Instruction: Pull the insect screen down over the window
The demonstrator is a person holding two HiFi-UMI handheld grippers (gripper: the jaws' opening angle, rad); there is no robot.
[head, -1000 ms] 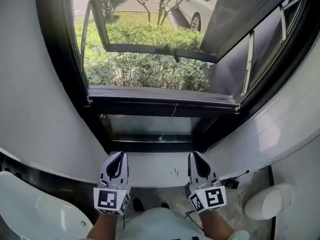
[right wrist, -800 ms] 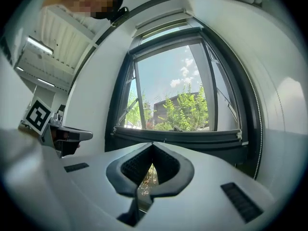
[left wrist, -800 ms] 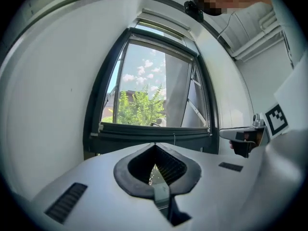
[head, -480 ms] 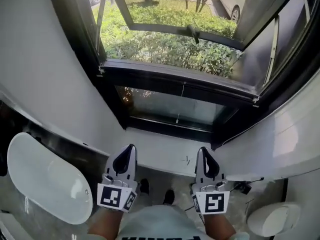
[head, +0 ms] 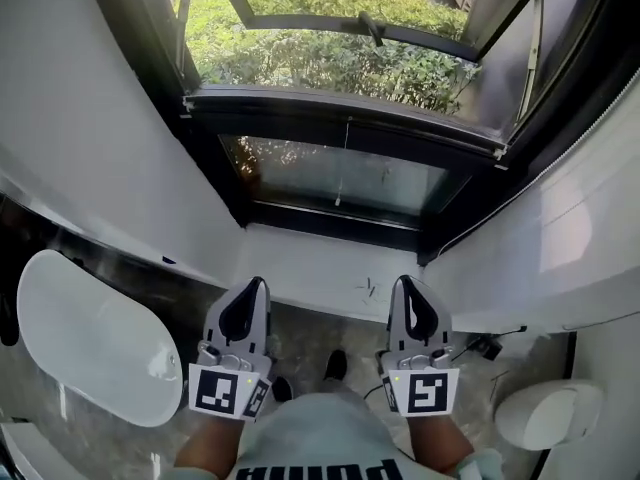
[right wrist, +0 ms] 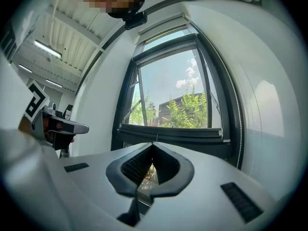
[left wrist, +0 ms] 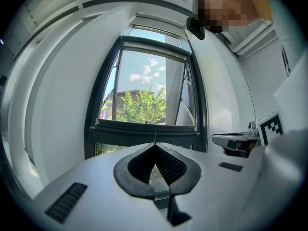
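Note:
The black-framed window (head: 330,118) fills the top of the head view. A black horizontal bar (head: 345,120) lies along its transom, and a thin pull cord (head: 340,173) hangs from it over the lower pane. I cannot tell whether mesh covers the opening. My left gripper (head: 257,286) and right gripper (head: 403,284) are side by side below the white sill (head: 310,278), apart from the window, both shut and empty. In the left gripper view the left gripper (left wrist: 155,146) points level at the bar (left wrist: 147,125). The right gripper (right wrist: 152,146) faces the same bar (right wrist: 171,131).
An outward-opened sash (head: 340,23) hangs over green shrubs. A white tub (head: 90,343) lies at the left, and a white rounded fixture (head: 545,413) sits at the lower right. A dark cable (head: 485,345) lies by the right wall. The person's shoes (head: 335,366) show between the grippers.
Both grippers have drawn back from the window, staying shut. The sill now lies farther from their tips, and the white tub has come into view at the left.

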